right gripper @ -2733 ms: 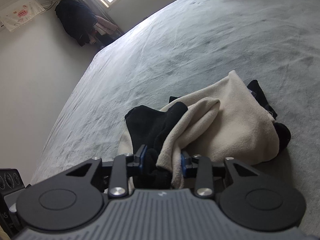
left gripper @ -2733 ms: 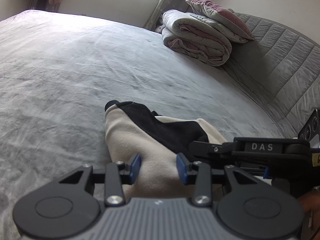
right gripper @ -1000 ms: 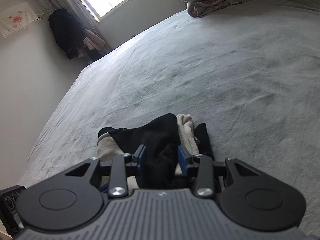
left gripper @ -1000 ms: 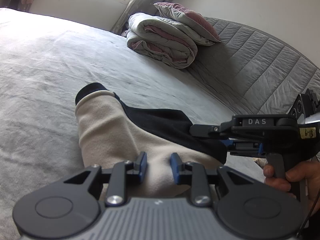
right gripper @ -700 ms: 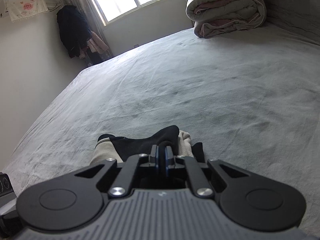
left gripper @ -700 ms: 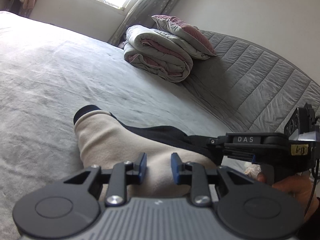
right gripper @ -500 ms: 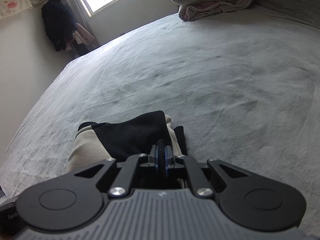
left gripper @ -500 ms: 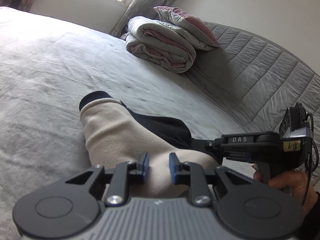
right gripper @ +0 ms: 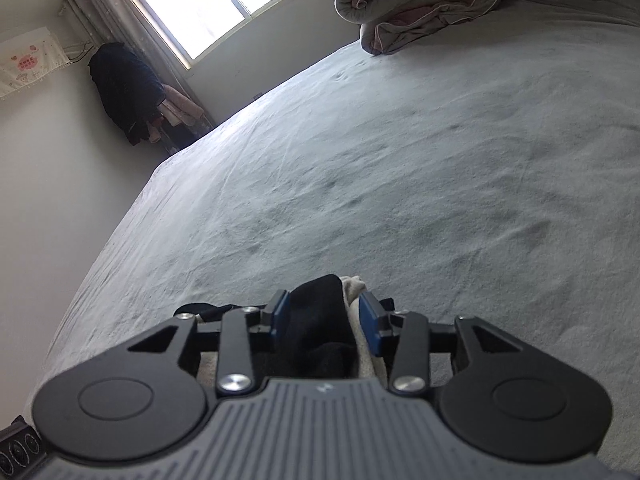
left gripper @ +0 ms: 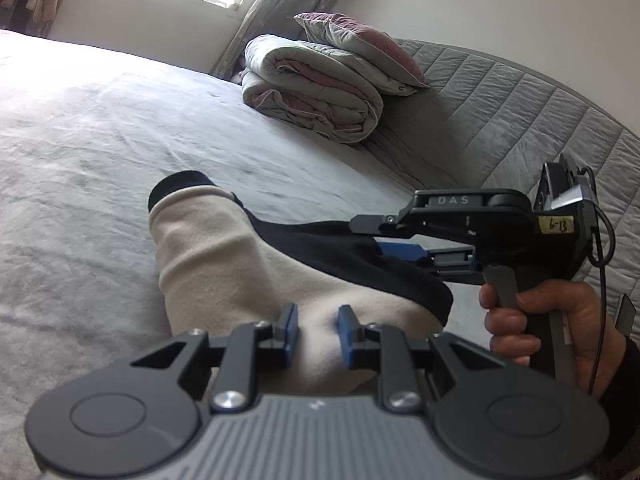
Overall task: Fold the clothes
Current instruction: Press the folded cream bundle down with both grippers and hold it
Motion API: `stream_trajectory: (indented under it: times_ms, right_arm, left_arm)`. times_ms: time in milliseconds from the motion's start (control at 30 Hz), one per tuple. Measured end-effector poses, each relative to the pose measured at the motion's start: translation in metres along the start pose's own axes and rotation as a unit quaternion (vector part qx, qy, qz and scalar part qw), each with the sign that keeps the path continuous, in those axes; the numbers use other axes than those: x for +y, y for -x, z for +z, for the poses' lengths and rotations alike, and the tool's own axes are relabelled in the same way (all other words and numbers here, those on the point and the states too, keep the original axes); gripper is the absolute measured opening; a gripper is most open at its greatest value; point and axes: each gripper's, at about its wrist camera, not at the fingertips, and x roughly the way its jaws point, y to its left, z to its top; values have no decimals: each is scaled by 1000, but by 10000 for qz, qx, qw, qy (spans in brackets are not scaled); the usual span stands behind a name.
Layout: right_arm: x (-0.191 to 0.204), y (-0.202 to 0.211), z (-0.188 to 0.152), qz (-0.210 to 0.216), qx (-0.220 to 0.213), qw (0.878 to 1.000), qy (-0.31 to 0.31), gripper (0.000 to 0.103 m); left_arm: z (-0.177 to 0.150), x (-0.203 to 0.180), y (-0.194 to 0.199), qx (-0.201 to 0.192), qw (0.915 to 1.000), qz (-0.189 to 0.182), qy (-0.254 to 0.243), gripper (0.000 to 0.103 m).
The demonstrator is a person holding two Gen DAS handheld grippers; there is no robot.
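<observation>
A cream and black garment lies bunched on the grey bed. My left gripper is shut on a pinch of its cream cloth at the near end. In the left wrist view my right gripper comes in from the right, held by a hand, with its tips at the garment's black edge. Seen from the right wrist, the right gripper has its jaws opening, with black and cream folds lying between the blue pads.
A folded duvet with a pillow on top lies at the head of the bed, by the quilted headboard. Dark clothes hang in the corner by the window. The bed's edge runs along the left.
The right gripper's jaws, pressed together half a second ago, now stand apart with the garment's folds between them. The left gripper keeps its pinch on the cream cloth.
</observation>
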Motion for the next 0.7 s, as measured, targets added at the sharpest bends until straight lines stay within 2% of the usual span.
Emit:
stream_trajectory:
  times_ms: [33,167,267,300,367,400,500,567,700]
  right_arm:
    - [0,-2,0,-1,-19,10000,64,11]
    - [-3,-8,4,-55,-97,9998,182,7]
    - [-14,-19,4,-328,100,9993,127,6]
    - [-14,-18,4,-319,101,9994,104,7]
    - [-4,-11,6,-362,38,9992,179,14]
    - [4,-5,7,-424,-9,9986,318,17]
    - [29,7,5,-540,-129,9949,845,18]
    - [44,10,-4,-472,-163,9919,1165,25]
    - [63,6,-34,-525,-115,9796,1937,25]
  left_arm:
    - [-1,0,0,3,10000,2,-22,22]
    - [-2,-3,-1,6,9999,15,-117,22]
    - [-1,-4,-1,16,9999,20,-146,22]
    - [-1,-4,-1,19,9999,22,-155,22]
    - [0,-4,-1,27,9999,19,-145,22]
    - [0,-3,-1,29,9999,16,-124,22]
    - [2,-3,-1,28,9999,27,-109,22]
    - [3,-4,-1,28,9998,49,-177,22]
    - [11,-6,2,-29,9998,157,-148,22]
